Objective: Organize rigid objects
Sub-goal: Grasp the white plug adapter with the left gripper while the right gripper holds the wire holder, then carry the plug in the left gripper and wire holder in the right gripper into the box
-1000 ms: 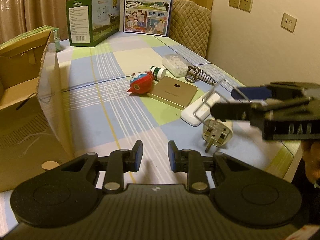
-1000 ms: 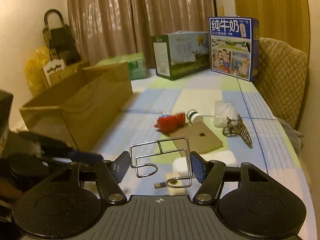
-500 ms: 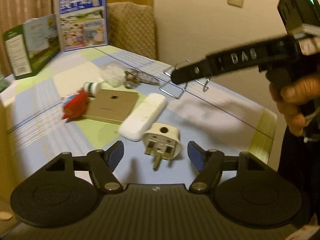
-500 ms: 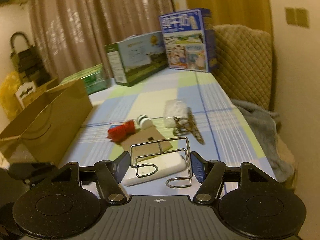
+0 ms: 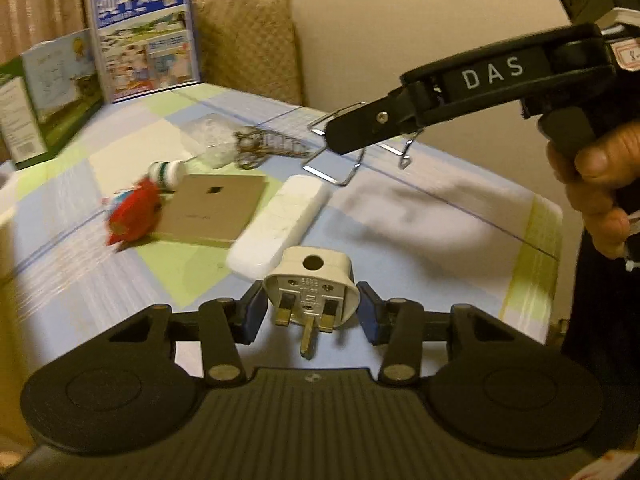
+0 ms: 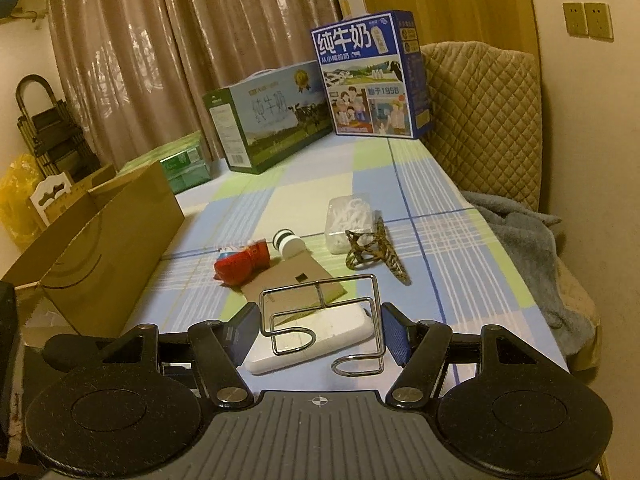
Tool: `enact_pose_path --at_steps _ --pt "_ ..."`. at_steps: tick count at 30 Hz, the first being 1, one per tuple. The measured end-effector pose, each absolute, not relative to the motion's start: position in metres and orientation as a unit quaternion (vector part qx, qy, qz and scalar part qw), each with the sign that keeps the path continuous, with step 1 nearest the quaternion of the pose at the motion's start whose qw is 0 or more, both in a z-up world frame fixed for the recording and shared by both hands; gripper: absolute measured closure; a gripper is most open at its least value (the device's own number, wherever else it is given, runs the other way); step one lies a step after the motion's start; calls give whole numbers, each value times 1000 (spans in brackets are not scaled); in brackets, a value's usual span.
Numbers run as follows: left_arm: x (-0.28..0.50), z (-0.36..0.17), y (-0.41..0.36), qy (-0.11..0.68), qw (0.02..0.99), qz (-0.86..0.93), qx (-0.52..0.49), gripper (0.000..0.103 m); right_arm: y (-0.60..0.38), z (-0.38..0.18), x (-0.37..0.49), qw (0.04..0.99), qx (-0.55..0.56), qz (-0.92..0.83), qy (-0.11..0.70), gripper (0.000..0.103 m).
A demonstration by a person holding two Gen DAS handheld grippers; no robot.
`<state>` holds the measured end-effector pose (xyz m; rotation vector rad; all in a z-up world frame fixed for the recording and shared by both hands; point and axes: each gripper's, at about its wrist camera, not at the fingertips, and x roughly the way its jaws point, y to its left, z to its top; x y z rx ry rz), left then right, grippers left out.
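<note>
On the checked tablecloth [image 5: 420, 220], near its front edge, we see a white three-pin plug adapter [image 5: 310, 294] lying with its brass pins toward the camera, directly between the blue pads of our left gripper [image 5: 311, 314]. We judge it a light, hard plastic block, smooth and a little slippery, best pinched across its two flat side faces, clear of the pins. The left jaws are closing around it; a thin gap seems to remain on each side, so the pads do not appear to press yet. Further right, our right gripper [image 6: 316, 330] is clamped across a bent wire rack [image 6: 324, 320], held above a white oblong case [image 6: 308, 340]. The rack looks stiff, light and springy, and apt to twist if squeezed unevenly.
</note>
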<state>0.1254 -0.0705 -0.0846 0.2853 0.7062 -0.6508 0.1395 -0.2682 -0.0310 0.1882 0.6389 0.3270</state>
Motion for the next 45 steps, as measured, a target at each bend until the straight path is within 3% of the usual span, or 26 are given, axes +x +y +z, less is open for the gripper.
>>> enact_pose_path --at_steps 8,18,28,45 --pt "122 -15 -21 323 918 -209 94 61 -238 0 136 935 70 204 281 41" --pt "131 56 99 337 935 -62 90 61 -131 52 162 899 47 325 289 41" --pt "124 70 185 359 932 -4 53 61 -28 65 176 873 1 389 294 41" --pt "141 43 215 380 924 -15 38 60 11 45 204 856 19 391 339 41"
